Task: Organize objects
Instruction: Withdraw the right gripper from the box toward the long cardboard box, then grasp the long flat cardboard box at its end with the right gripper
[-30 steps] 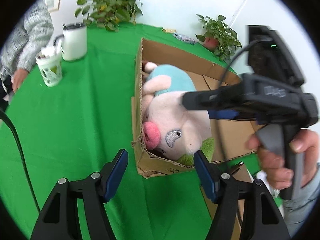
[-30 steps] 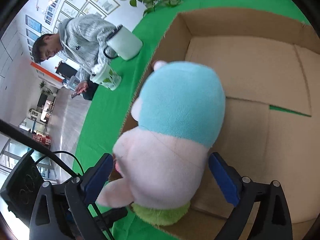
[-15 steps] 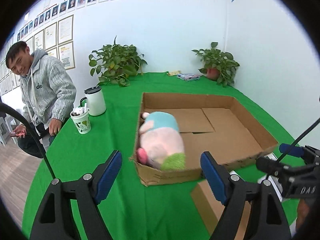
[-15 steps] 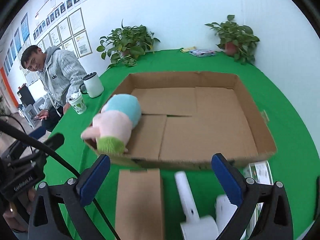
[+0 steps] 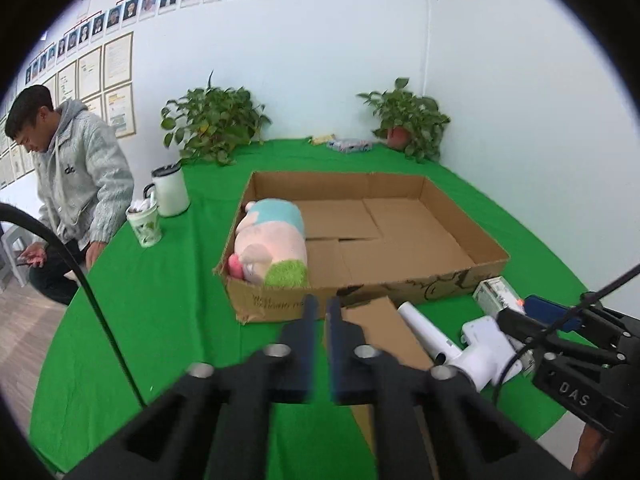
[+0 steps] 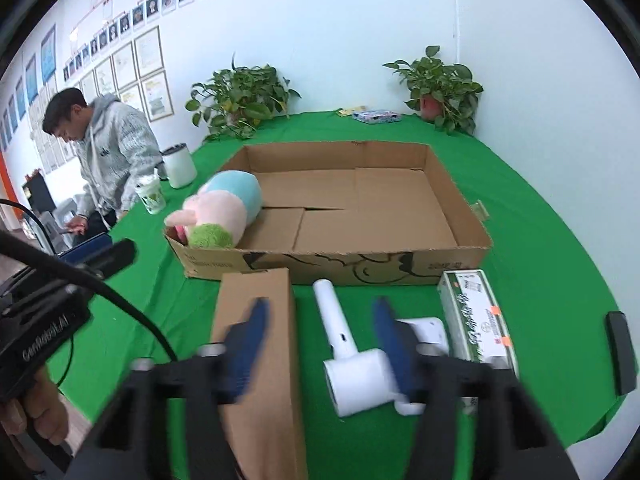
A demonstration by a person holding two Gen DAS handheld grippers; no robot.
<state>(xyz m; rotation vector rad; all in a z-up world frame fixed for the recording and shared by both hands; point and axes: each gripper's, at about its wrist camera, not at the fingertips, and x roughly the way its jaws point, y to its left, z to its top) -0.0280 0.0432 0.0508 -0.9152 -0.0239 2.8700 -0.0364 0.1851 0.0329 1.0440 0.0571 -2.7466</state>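
**A:** so what's closest to the near edge of the table [image 6: 540, 216] right now?

**B:** both claws, neither holding anything. The left gripper [image 5: 319, 312] has its fingers pulled nearly together, just a thin slit between them. The right gripper [image 6: 320, 320] is spread wide, hanging over the stuff at the near edge.

**A:** which stuff?

**B:** a small brown carton [image 6: 256, 340] lying flat, then just right of it a white hair dryer [image 6: 352, 352] with its handle aimed at the big box, then a green-and-white packet [image 6: 476, 316] furthest right. The dryer's body sits roughly between the right claw's fingers, but I can't tell if they touch it.

**A:** and the plush?

**B:** the plush pig [image 5: 272, 244] is already in the cardboard box [image 5: 448, 216], just past those items mid-table. It's on its side in the box's near-left corner, pressed against the left wall, green end toward the near wall. The other side of the box shows bare floor.

**A:** further back?

**B:** off the box's left side, a patterned cup [image 5: 145, 224] and a white mug [image 5: 171, 190] near the table's left edge, with a guy in a grey hoodie [image 5: 76, 168] beside them. Two potted plants [image 5: 214, 124] at the far edge by the wall.
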